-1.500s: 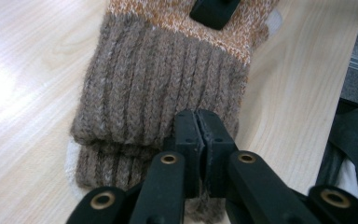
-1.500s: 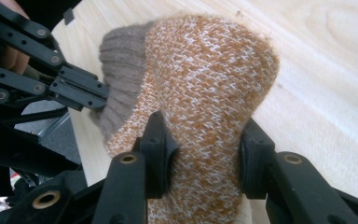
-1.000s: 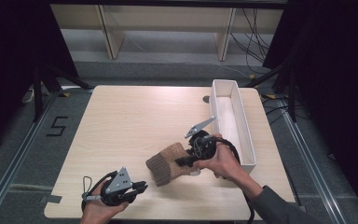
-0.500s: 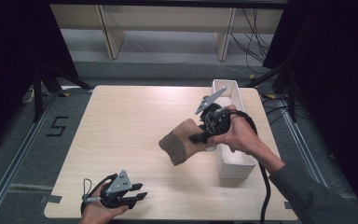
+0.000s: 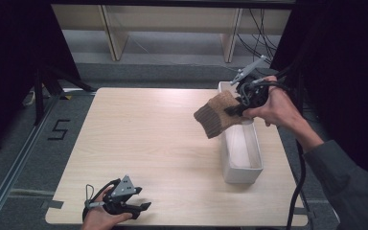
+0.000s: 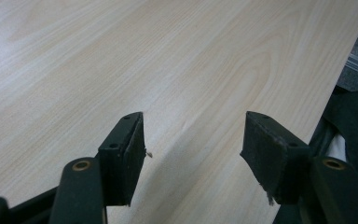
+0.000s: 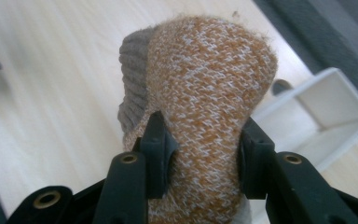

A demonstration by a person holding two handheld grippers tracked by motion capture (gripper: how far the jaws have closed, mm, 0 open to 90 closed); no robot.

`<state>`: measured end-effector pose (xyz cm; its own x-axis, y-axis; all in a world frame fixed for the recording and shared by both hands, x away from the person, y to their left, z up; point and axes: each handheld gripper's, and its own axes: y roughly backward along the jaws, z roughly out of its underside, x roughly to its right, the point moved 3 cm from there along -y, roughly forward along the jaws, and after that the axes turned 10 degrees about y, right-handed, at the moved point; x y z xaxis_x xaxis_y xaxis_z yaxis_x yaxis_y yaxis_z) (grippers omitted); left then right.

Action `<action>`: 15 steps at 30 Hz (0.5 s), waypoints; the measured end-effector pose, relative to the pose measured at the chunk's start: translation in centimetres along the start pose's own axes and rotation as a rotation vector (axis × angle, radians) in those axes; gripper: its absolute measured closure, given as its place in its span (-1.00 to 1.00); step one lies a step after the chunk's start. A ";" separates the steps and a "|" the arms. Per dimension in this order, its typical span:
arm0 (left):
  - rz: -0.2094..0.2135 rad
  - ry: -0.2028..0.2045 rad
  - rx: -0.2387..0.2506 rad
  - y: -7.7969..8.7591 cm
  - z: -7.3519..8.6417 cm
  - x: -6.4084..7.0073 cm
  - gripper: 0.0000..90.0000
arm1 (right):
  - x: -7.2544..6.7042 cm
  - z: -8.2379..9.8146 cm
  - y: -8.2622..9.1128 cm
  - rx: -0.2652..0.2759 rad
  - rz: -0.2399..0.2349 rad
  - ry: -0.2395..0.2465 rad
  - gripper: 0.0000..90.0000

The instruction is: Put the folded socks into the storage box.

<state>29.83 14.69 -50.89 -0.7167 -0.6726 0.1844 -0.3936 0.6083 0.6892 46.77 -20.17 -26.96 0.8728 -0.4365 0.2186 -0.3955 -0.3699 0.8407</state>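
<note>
Now the right tool (image 5: 235, 109) is clamped on a brown knitted sock (image 5: 216, 115), held in the air just left of the white bin (image 5: 242, 170), whose long axis runs away from the person. Far off, the left tool (image 5: 141, 207) rests on the bench (image 5: 148, 139), its jaws just opened, nothing between them

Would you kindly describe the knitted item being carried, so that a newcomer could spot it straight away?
Start at the pale wooden table and find the long white bin along its right side. Above the bin's far end, the right gripper is clamped on a sock, holding it in the air. It is the one soft, woolly thing here: speckled orange-tan knit with a grey-brown ribbed cuff.
</note>
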 end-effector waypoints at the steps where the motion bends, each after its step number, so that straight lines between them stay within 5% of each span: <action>1: 0.006 -0.001 -0.003 0.0 0.0 0.0 -0.17 | 0.0 0.0 0.0 0.000 0.000 0.000 0.37; 7: -0.001 0.005 -0.004 -0.1 0.0 0.0 -0.17 | 2.8 1.1 1.4 -0.046 0.084 -0.004 0.37; 15: 0.008 0.012 -0.028 -0.4 0.2 0.0 -0.17 | 5.6 2.5 1.2 -0.126 0.146 0.085 0.37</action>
<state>29.84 14.52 -51.33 -0.7127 -0.6730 0.1977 -0.3718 0.6014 0.7071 50.47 -25.13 -25.92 0.8320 -0.4048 0.3793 -0.4852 -0.1996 0.8513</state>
